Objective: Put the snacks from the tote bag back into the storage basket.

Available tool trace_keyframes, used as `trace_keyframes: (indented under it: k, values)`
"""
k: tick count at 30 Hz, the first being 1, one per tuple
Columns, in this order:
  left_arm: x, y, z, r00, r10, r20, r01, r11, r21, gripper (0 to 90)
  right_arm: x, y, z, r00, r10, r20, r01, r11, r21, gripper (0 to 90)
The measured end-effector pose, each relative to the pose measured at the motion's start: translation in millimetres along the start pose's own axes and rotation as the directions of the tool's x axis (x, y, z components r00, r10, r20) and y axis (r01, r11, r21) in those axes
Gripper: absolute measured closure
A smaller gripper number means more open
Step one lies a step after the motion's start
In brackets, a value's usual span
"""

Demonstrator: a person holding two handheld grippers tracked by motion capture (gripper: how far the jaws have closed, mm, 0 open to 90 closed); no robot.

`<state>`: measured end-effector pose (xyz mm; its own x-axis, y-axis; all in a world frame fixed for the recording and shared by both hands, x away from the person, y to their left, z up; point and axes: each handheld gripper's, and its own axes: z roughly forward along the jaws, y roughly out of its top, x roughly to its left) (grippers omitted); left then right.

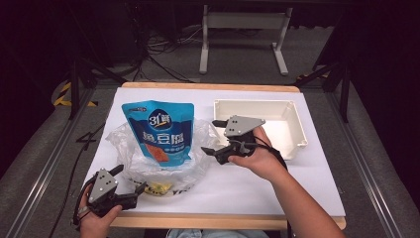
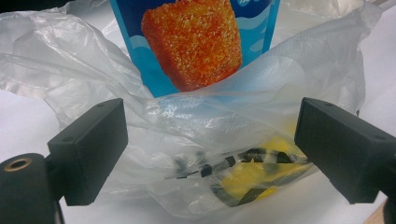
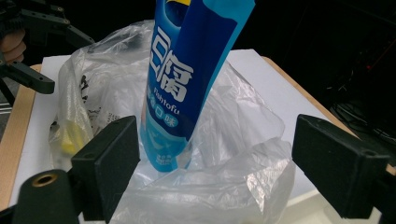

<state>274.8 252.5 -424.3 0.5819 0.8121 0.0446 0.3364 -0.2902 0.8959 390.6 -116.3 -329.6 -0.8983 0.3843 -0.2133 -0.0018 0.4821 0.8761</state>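
The blue pouch point(image 1: 161, 131) is standing upright in the crumpled clear plastic bag point(image 1: 198, 166) at centre-left of the high view. It is probably light, stiff-edged and slick; its flat faces should be gripped above the film. The right gripper point(image 1: 214, 136) is hovering spread beside it, and the left gripper point(image 1: 132, 179) is waiting spread at lower left.

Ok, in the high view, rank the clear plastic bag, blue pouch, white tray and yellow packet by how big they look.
1. white tray and clear plastic bag: close in spread, too unsure to rank
2. blue pouch
3. yellow packet, partly hidden in the bag
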Motion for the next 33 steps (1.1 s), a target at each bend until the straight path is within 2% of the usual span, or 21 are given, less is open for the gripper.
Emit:
trace_keyframes:
  k: [5,21,33]
  values:
    - [0.7,-0.4,0.3,1.0,-0.006,0.004,0.006,1.0,0.003,10.6,-1.5,3.0,9.8,0.9996,-0.027,-0.006,0.027,1.0,0.001,16.3]
    - [1.2,0.3,0.9,0.9999,-0.002,0.011,0.002,1.0,0.002,10.6,-1.6,5.8,38.3,0.9975,-0.07,-0.013,0.07,0.998,0.006,16.8]
    - [0.9,0.6,1.7,0.9999,-0.004,0.015,0.004,1.0,0.0,10.6,3.8,-1.4,63.3,0.9978,-0.055,-0.036,0.056,0.998,0.001,17.1]
